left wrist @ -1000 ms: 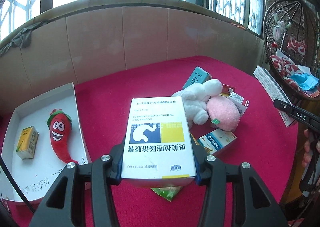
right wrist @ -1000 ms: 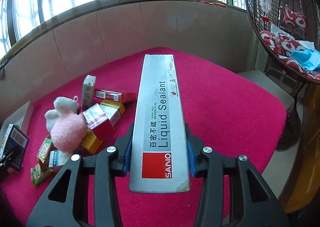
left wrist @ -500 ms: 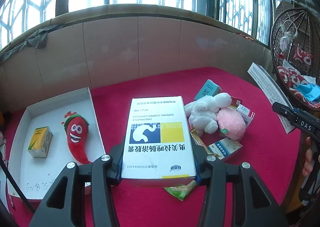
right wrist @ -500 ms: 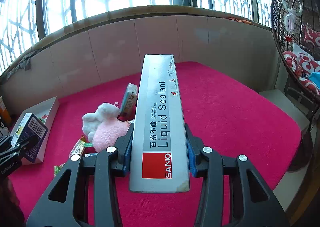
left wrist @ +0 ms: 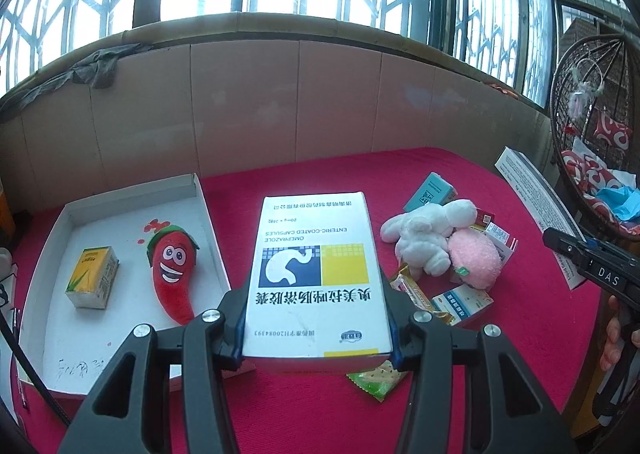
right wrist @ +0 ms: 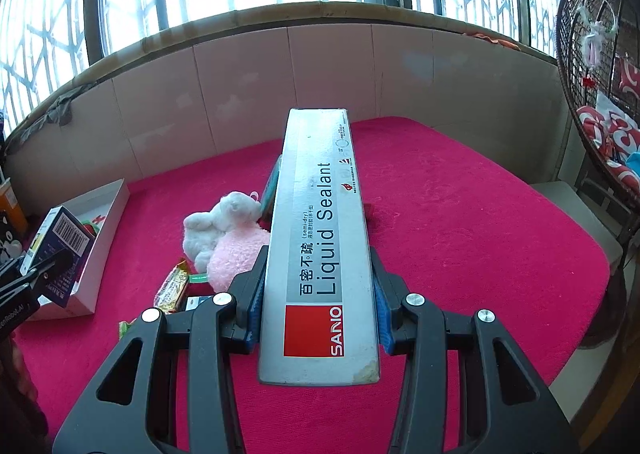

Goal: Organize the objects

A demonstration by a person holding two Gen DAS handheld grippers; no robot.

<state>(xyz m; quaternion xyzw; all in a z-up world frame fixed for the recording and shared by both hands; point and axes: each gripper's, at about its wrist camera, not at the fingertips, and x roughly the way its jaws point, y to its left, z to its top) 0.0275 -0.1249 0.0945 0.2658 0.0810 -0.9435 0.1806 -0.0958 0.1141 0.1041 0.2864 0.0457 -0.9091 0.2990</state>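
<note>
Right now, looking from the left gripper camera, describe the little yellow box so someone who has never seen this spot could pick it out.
Find the white tray at the left end of the red cloth, below the window wall. Two things lie in it: a red chili plush and, left of that, the yellow box. It is the only carton in the tray, yellow with green leaves printed on it.

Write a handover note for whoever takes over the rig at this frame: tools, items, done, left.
Left tool: shut on the omeprazole box.
Right tool: shut on the Liquid Sealant box.
Done: chili plush and yellow carton lie in the white tray.
Left: both held boxes, plus the bunny plush, small boxes and snack packets loose on the red cloth.
</note>
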